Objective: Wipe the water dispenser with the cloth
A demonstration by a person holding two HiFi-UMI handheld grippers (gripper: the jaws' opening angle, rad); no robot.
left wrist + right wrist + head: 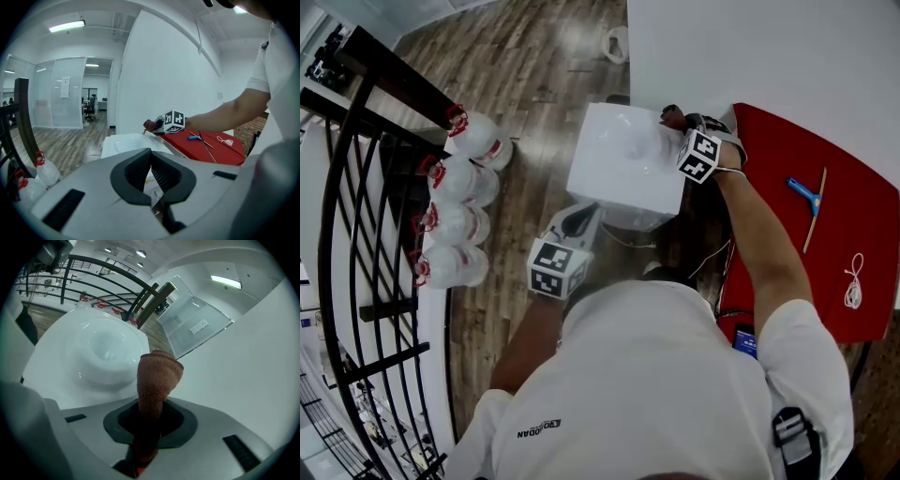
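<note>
Right gripper [151,420] clamps cloth [158,376] at water dispenser [623,164] top, upper centre; wiping looks barely begun, sides left to do. Left gripper [150,161] closed, empty.

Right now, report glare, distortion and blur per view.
Head view: sharp, glare patch on the wooden floor. Left gripper view: fisheye bend, dark corners, bright ceiling light. Right gripper view: same bend; the cloth is sharp, highlights on the water dispenser.

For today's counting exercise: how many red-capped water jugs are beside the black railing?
4. They lie in a row on the floor along the railing: farthest jug, second jug, third jug, nearest jug. More may be hidden behind the bars.
</note>
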